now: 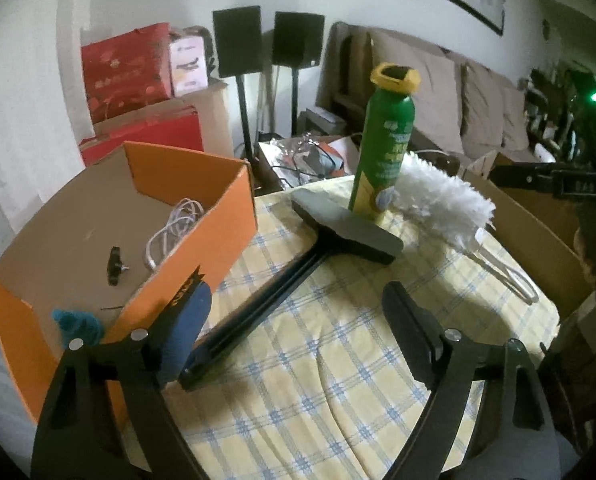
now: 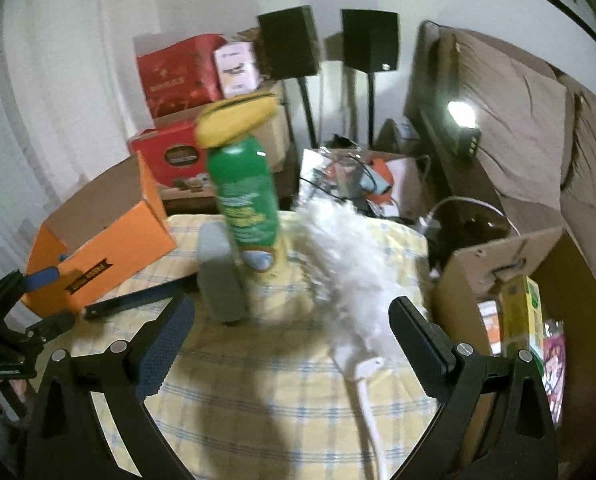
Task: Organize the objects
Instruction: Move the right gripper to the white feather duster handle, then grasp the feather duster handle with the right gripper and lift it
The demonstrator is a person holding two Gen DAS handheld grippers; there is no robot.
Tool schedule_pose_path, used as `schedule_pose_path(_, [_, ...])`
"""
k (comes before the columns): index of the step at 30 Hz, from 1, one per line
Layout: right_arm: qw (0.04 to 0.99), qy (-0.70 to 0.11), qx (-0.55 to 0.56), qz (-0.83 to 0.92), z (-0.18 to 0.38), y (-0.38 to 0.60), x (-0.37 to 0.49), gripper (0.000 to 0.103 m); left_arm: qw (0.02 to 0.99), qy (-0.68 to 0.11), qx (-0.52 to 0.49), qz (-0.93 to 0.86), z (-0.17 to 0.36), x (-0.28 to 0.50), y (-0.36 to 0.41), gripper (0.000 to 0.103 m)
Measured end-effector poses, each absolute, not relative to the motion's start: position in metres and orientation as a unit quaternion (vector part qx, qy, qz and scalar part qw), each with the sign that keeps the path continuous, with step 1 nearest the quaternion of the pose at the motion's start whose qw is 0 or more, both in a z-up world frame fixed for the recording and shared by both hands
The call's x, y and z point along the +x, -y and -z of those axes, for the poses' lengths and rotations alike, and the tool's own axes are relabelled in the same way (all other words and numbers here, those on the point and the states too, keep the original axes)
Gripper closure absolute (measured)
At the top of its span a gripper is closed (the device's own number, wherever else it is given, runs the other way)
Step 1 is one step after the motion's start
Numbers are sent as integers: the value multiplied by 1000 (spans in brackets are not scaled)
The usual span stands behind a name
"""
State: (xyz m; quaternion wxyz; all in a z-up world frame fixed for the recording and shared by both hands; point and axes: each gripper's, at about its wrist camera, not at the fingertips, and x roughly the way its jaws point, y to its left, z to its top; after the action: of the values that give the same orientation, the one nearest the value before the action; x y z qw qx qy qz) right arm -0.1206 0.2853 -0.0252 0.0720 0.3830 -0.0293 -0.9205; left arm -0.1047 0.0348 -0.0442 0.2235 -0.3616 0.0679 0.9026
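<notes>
A black-handled squeegee [image 1: 257, 300] with a grey head lies on the yellow checked tablecloth [image 1: 338, 380]. My left gripper [image 1: 298, 320] stands open over the end of its handle, which lies close to the blue-padded left finger. No pad presses on it. Behind it stand a green spray can [image 1: 382, 148] with a yellow cap and a white fluffy duster [image 1: 442, 200]. In the right wrist view my right gripper [image 2: 293, 332] is open above the duster [image 2: 346, 256]. The duster's white handle runs between its fingers. The can [image 2: 249, 196] and the squeegee head [image 2: 217, 272] are just beyond.
An open orange box [image 1: 201, 232] at the left holds a white cable [image 1: 173, 224] and a small black part [image 1: 113, 266]. A cardboard box [image 2: 498, 264] at the table's right edge holds a yellow-green carton [image 2: 522, 320]. Speakers, red boxes and a sofa stand behind.
</notes>
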Motion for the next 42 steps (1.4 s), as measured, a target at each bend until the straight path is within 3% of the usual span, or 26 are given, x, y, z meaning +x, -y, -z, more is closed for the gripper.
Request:
schedule_pose_path(6, [57, 33, 394, 917, 38, -306, -118, 8, 231, -68, -370, -897, 54, -112, -43, 21])
schedule_pose_path(11, [55, 28, 416, 907, 59, -312, -118, 21, 248, -33, -377, -892, 54, -112, -45, 21])
schedule_pose_path(28, [30, 22, 476, 879, 129, -323, -116, 45, 302, 17, -417, -857, 67, -109, -109, 21])
schedule_pose_path(33, [26, 0, 481, 876, 139, -317, -115, 64, 312, 28, -427, -848, 69, -115, -125, 21])
schedule_pose_path(35, [24, -9, 482, 876, 139, -316, -115, 80, 314, 35, -431, -846, 72, -117, -130, 21])
schedule_pose_path(37, [27, -14, 483, 875, 138, -315, -115, 90, 324, 44, -437, -838, 74, -119, -137, 21])
schedule_pose_path(42, [43, -16, 484, 874, 135, -312, -111, 95, 343, 35, -442, -828, 78, -116, -159, 21])
